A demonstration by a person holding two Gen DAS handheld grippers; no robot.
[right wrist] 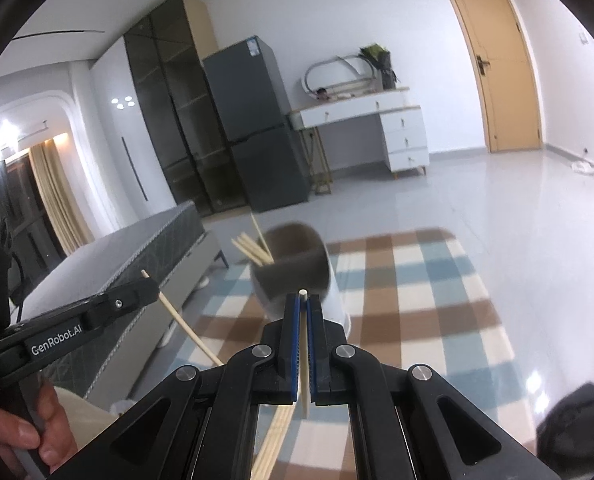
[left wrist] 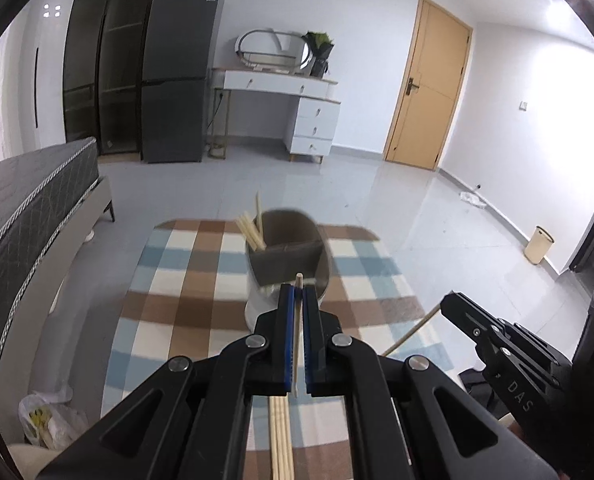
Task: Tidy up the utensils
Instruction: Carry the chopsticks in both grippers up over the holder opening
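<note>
A white utensil holder (left wrist: 289, 264) with a dark divided inside stands on the checked tablecloth (left wrist: 185, 280); several wooden chopsticks (left wrist: 251, 228) lean in its left compartment. My left gripper (left wrist: 297, 292) is shut on a chopstick (left wrist: 298, 320), its tip just before the holder's near rim. My right gripper (right wrist: 304, 300) is shut on another chopstick (right wrist: 304, 344), close in front of the holder (right wrist: 297, 268). More chopsticks lie on the table under both grippers (left wrist: 281, 440) (right wrist: 273, 444). Each gripper shows in the other's view (left wrist: 497, 340) (right wrist: 97, 312).
A grey bed (left wrist: 29, 208) stands left of the table. A fridge (left wrist: 181, 76), a white dresser (left wrist: 289, 112) and a door (left wrist: 429, 84) line the far wall. A bin (left wrist: 539, 244) stands on the floor at the right. A plastic bag (left wrist: 49, 420) lies low left.
</note>
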